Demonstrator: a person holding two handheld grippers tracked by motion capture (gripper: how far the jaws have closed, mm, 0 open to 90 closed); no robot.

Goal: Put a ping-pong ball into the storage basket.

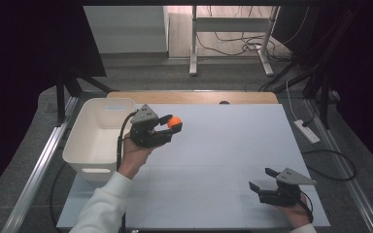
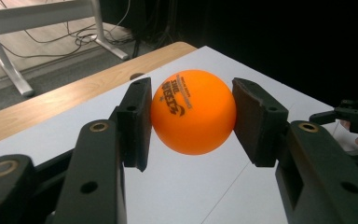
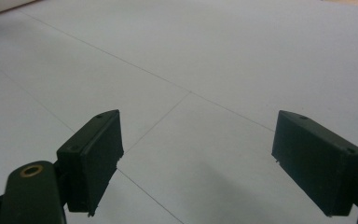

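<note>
Left tongs [image 1: 174, 124] clamped on orange ping-pong ball [image 2: 193, 112] above tabletop [image 1: 213, 145] beside white bin [image 1: 98, 133], right tongs [image 1: 263, 178] wide and idle; keep squeeze steady, carry over bin before releasing.

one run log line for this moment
left gripper: shut on orange ball, lifted off table | right gripper: open, nothing held | white bin: beside left hand
</note>
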